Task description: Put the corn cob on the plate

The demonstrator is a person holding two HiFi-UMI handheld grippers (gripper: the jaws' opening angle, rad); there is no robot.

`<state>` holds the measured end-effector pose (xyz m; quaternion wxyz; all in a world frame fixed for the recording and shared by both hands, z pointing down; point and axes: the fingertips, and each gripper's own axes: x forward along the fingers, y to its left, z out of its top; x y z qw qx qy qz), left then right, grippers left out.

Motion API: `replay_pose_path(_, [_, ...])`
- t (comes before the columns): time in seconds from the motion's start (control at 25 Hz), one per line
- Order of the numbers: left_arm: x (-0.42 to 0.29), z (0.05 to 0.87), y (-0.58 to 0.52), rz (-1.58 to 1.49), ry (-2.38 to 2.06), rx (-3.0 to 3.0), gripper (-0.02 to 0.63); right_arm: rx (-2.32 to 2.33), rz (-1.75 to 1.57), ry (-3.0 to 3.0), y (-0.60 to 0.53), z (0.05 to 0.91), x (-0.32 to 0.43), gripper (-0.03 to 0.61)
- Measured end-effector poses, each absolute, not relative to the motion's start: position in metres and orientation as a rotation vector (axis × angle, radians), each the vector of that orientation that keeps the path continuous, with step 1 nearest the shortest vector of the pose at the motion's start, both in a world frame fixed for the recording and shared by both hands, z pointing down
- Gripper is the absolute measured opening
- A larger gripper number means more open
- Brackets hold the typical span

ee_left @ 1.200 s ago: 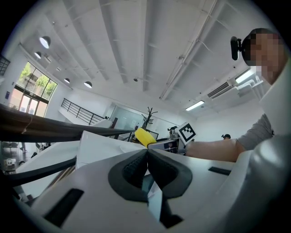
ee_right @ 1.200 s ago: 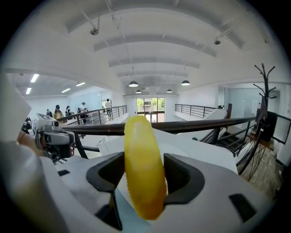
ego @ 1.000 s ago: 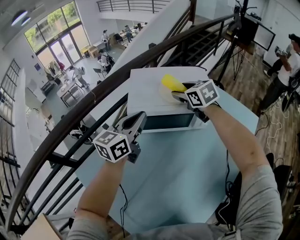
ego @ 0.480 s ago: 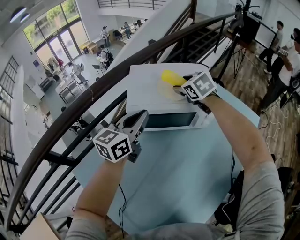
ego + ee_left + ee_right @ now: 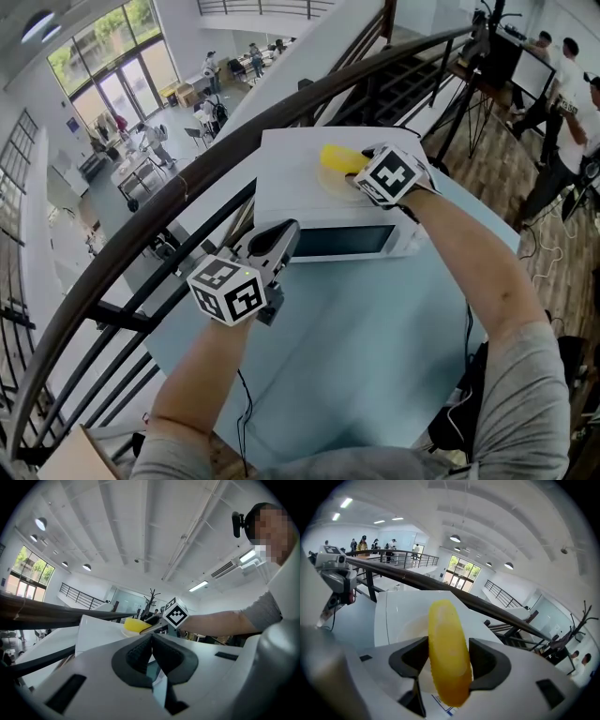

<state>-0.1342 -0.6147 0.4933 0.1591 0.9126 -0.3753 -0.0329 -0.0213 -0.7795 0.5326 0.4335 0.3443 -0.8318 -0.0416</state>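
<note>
Corn cob (image 5: 448,651) was seen clamped between the two dark pads of the right gripper (image 5: 449,663), whose jaws stood wide apart around its thick yellow body and pressed on it from both sides. The cob was held lengthwise along the jaws, its rounded far end reaching out past the fingertips and its near end hanging below them. In the head view the cob (image 5: 337,157) was found above the pale plate (image 5: 325,185), which lay on top of the white microwave (image 5: 291,159); whether the cob touched the plate could not be told. In the right gripper view the plate (image 5: 402,626) was seen as a faint round disc directly behind and beneath the cob. The right gripper (image 5: 352,174) was tilted downward toward the microwave top, with the right forearm stretched forward over the light blue counter (image 5: 375,337) and the marker cube turned up toward the camera. The left gripper (image 5: 151,654) was closed, its ribbed pads brought together with nothing held between them. It was kept level and pointed toward the microwave, and in the head view the left gripper (image 5: 279,242) was placed just beside the microwave's front left corner, close to the dark railing (image 5: 187,178), with the left forearm raised from below.
</note>
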Motion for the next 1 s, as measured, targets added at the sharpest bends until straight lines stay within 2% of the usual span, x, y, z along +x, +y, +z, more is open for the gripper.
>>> replay_pose_path(0.4, [-0.134, 0.494, -0.613, -0.083, -1.074, 2.628, 0.018, 0.821, -0.117, -2.022, -0.782, 0.543, -0.023, 0.275])
replay_pose_path(1.0, [-0.134, 0.493, -0.61, -0.089, -1.074, 2.628, 0.018, 0.802, -0.121, -2.113, -0.778, 0.533, -0.032, 0.31])
